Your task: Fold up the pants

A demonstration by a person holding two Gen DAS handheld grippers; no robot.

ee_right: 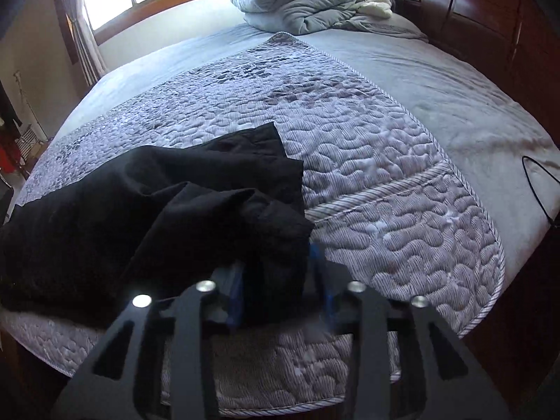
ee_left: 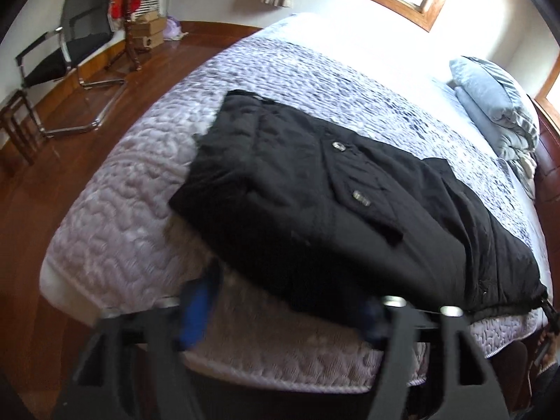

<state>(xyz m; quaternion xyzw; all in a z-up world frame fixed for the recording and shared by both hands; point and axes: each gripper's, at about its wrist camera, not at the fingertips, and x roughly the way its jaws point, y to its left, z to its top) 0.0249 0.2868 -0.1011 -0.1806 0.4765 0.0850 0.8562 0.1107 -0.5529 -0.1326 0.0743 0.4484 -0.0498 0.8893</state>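
Observation:
Black pants lie on the quilted lilac bedspread, folded along their length, waistband with two buttons facing up. My left gripper is open at the near edge of the pants, its blue fingers wide apart, and holds nothing. In the right wrist view the pants bunch up at the leg end. My right gripper has a bunched fold of black fabric between its blue fingers and is closed on it.
Folded grey bedding is piled at the head of the bed by the wooden headboard. A black cable lies at the bed's right edge. A chair and boxes stand on the wooden floor to the left.

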